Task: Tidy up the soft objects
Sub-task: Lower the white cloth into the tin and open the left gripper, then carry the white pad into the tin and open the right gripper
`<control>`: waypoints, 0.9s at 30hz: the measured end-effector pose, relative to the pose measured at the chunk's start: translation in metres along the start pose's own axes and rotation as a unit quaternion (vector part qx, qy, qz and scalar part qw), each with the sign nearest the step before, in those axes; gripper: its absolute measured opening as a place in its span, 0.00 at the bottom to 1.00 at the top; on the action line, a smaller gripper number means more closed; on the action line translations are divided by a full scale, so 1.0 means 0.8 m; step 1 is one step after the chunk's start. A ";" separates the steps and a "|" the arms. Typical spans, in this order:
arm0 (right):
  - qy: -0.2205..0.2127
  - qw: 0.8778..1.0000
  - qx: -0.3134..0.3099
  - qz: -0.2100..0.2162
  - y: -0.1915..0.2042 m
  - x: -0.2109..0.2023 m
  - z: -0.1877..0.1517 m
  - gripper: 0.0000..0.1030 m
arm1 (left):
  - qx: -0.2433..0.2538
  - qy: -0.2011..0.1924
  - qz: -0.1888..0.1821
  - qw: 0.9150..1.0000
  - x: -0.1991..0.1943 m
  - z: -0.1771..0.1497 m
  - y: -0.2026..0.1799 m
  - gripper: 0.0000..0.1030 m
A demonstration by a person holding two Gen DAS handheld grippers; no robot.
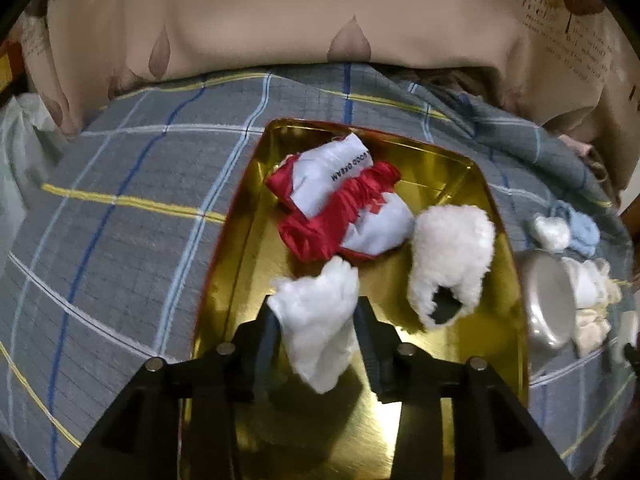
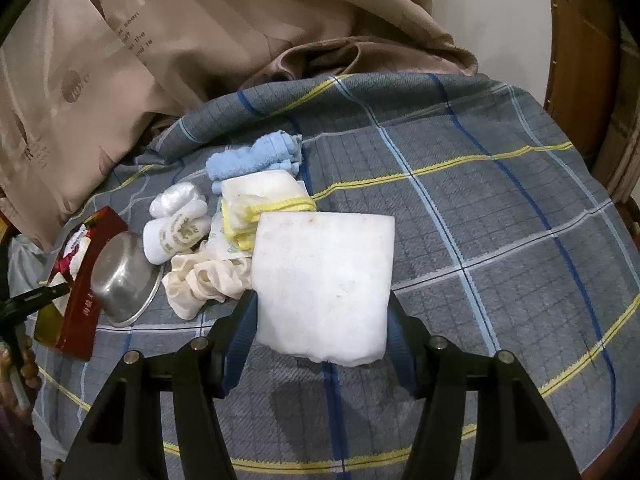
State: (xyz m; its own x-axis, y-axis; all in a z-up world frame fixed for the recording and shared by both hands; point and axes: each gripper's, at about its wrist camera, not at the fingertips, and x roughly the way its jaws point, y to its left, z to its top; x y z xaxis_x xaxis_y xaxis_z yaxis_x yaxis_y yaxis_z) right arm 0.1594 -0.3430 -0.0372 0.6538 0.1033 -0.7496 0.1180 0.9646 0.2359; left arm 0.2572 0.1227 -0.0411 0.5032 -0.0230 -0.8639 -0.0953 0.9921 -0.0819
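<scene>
A gold tin tray (image 1: 240, 280) lies on the plaid bedsheet and holds a red-and-white fabric pouch (image 1: 340, 208) and a white fluffy piece (image 1: 452, 256). My left gripper (image 1: 319, 306) hangs over the tray's near half. Its fingers stand apart, and a white soft cloth (image 1: 320, 332) hangs loose between them above its own shadow. In the right wrist view my right gripper (image 2: 322, 300) is shut on a white folded pad (image 2: 324, 264), held just above the sheet. The same tin, red on the outside (image 2: 80, 312), shows at the left edge there.
A steel bowl (image 2: 124, 280) leans beside the tin. Behind it lie white baby socks (image 2: 176, 228), a cream cloth (image 2: 204, 280), a yellow-trimmed cloth (image 2: 260, 196) and a blue towel (image 2: 256, 152). A beige quilt (image 2: 120, 40) is heaped at the back, and a wooden bed frame (image 2: 580, 60) stands at the right.
</scene>
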 end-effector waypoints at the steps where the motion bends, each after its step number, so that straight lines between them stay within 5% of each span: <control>1: -0.001 1.000 0.000 0.001 0.000 -0.003 -0.001 0.55 | 0.009 0.001 0.012 1.000 0.001 0.001 -0.003 0.43; 13: -0.028 0.999 -0.025 0.030 0.041 -0.041 0.007 0.55 | 0.021 -0.070 0.030 0.997 -0.064 -0.007 -0.011 0.44; 27: -0.022 0.988 -0.083 0.128 0.157 -0.067 0.014 0.55 | -0.038 -0.059 -0.006 0.997 -0.157 -0.100 -0.009 0.45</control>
State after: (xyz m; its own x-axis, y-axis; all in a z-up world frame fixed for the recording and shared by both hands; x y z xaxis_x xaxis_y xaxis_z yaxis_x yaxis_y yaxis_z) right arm 0.1478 -0.2305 0.0396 0.6787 0.3426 -0.6496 -0.1777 0.9348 0.3074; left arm 0.1261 0.1088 0.0286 0.6020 -0.0149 -0.7984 -0.1524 0.9793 -0.1332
